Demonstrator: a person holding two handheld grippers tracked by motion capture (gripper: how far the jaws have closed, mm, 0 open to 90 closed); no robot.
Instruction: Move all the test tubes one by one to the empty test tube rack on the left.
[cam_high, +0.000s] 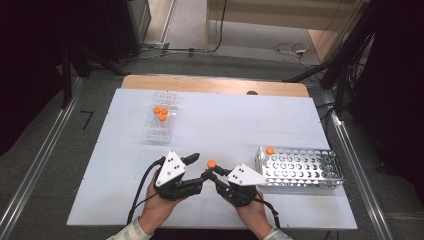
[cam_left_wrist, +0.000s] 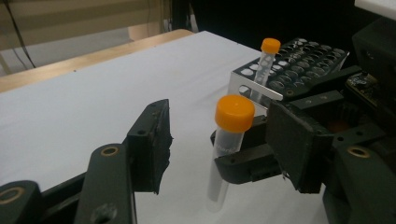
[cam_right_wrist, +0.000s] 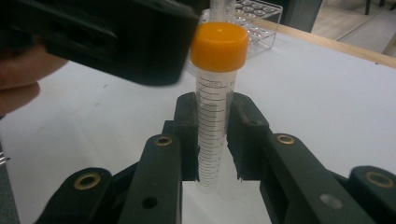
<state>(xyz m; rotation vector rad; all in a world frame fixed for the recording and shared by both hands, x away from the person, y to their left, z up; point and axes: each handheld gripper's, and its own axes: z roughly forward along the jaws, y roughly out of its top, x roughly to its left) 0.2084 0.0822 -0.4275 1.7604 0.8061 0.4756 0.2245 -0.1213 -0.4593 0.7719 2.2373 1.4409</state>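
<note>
On the table (cam_high: 215, 125), a clear rack (cam_high: 161, 117) stands toward the far left with three capped tubes (cam_high: 161, 113) in it. A metal rack (cam_high: 300, 167) sits at the near right, one tube (cam_high: 270, 150) upright in its far-left corner hole. Between the racks, near the front edge, the left gripper (cam_high: 192, 172) and right gripper (cam_high: 212, 175) meet tip to tip. A tube (cam_right_wrist: 215, 107) stands upright between the right gripper's jaws, just left of the metal rack, with the left gripper's jaws on either side of it.
</note>
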